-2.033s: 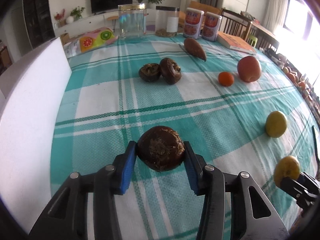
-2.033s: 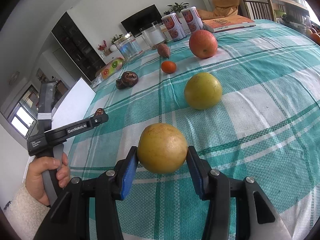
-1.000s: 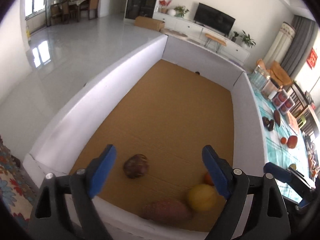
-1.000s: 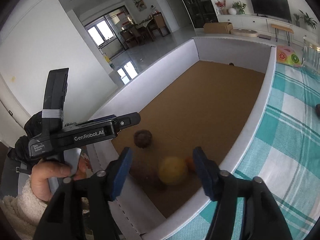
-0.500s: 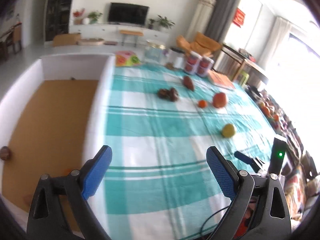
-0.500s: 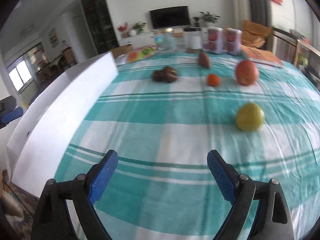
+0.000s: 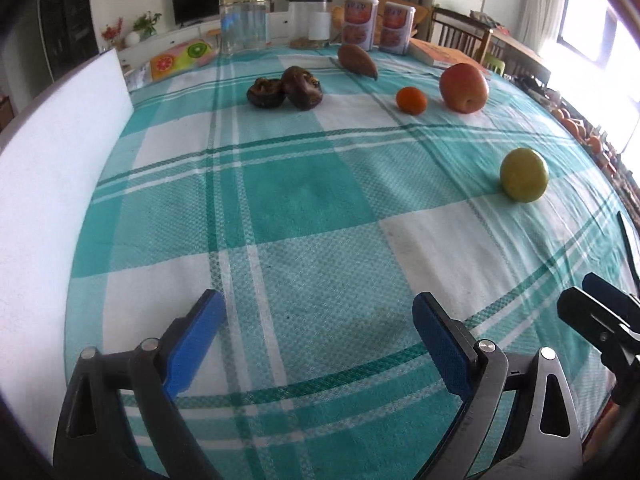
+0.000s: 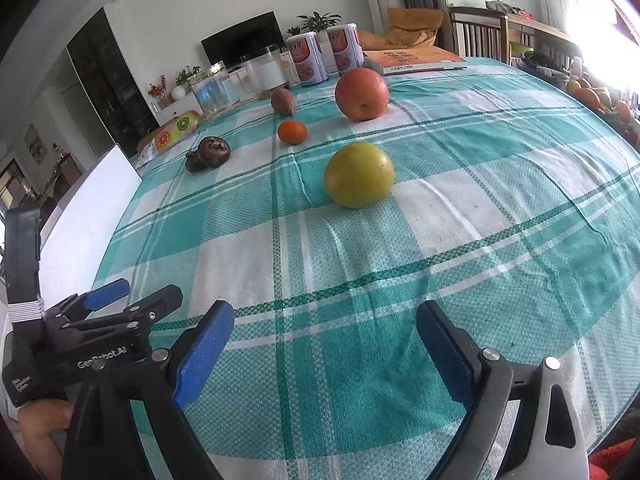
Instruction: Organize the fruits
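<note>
Both grippers hover open and empty over the near part of the checked tablecloth. My left gripper (image 7: 320, 312) faces two dark brown fruits (image 7: 286, 89), a small orange (image 7: 411, 100), a red apple (image 7: 464, 88), a brown pointed fruit (image 7: 357, 61) and a yellow fruit (image 7: 523, 175), all far ahead. My right gripper (image 8: 324, 320) points at the yellow fruit (image 8: 359, 174), which lies well ahead of its fingertips. Beyond it lie the orange (image 8: 292, 132), the apple (image 8: 361, 94), the pointed fruit (image 8: 282, 101) and the dark fruits (image 8: 209, 153). The left gripper (image 8: 112, 298) shows at the lower left.
A white box wall (image 7: 52, 152) runs along the table's left edge (image 8: 76, 232). Glass jars (image 7: 244, 22), two cans (image 7: 376, 26) and a book (image 7: 440, 54) stand at the far end. The right gripper's tip (image 7: 600, 312) shows at the lower right.
Both grippers let their fruits go into the box at the left, then swung back over the table. They now sit lower and closer to the cloth, jaws wide open.
</note>
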Tool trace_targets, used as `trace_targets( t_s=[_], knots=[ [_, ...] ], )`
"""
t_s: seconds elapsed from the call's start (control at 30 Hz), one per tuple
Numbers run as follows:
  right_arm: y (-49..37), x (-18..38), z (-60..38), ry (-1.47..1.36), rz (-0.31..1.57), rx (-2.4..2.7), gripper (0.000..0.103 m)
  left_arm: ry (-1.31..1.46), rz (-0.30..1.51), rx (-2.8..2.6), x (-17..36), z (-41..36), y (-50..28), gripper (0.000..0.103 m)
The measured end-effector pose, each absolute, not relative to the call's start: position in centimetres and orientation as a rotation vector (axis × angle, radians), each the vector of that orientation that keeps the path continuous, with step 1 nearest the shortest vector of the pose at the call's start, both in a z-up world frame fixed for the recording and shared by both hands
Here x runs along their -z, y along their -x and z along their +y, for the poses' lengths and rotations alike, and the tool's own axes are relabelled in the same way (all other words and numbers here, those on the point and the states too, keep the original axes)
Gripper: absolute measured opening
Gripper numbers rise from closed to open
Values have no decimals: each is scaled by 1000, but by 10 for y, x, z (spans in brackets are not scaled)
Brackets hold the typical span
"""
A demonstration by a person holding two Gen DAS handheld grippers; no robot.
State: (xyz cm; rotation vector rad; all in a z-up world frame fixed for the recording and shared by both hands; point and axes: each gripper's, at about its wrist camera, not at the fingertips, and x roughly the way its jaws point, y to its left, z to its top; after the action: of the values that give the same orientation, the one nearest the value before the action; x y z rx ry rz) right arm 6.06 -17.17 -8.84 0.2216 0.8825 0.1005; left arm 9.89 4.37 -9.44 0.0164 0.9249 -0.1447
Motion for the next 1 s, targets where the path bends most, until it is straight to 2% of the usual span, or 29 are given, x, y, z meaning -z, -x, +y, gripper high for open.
trace_targets(
  t_s=[0.2, 0.73, 1.0],
  knots=[
    [-67, 99, -172, -232, 930, -96, 92, -5, 916, 153, 95, 42, -100, 98],
    [-70, 102, -162, -180, 938, -105, 103, -57, 926, 133, 99, 35, -102, 100],
    [-68, 100, -168, -214, 929, -106, 103, -59, 927, 132, 99, 35, -103, 100]
  ],
)
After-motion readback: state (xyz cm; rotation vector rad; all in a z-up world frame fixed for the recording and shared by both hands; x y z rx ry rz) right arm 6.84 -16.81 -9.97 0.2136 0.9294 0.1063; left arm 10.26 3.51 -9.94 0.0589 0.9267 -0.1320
